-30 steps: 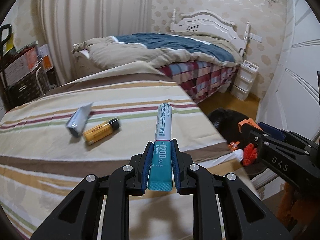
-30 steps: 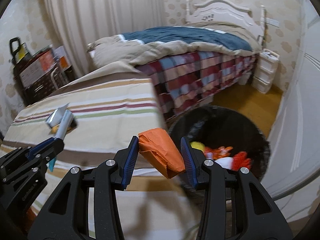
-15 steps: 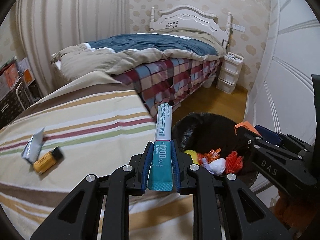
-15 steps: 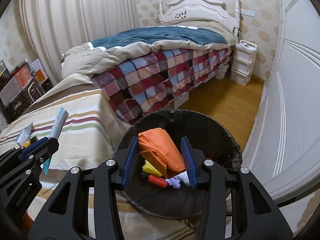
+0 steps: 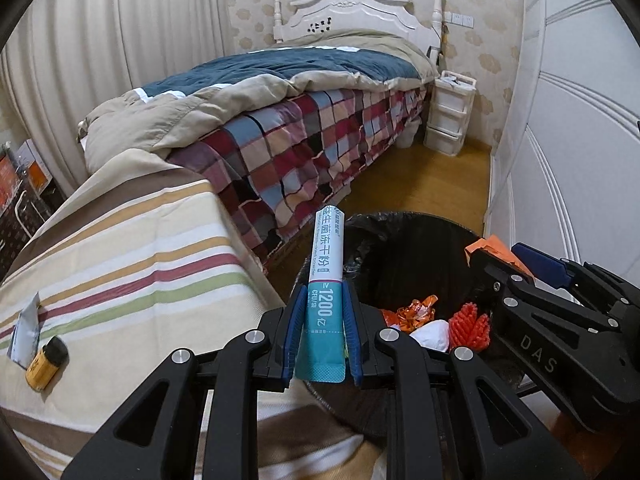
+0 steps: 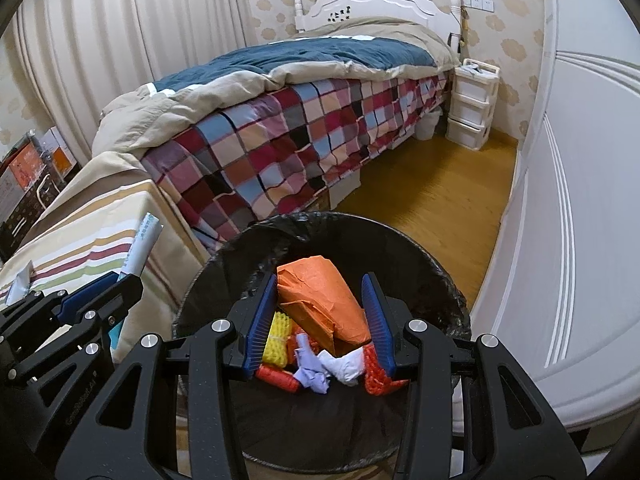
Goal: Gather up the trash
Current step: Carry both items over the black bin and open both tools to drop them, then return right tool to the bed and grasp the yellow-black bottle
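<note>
Trash: sachet [image 5: 325, 304] clamped by left gripper [image 5: 322, 336], orange wad [image 6: 320, 296] pinched by right gripper [image 6: 320, 320] over bin [image 6: 448, 280]; bed [image 6: 280, 136] at 12 o'clock.

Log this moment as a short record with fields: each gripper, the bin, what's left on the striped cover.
left gripper: shut on teal and white sachet, at bin's edge
right gripper: shut on orange wrapper, above bin
bin: black-lined, already holds mixed trash
striped cover: silver packet and yellow bottle lie there
</note>
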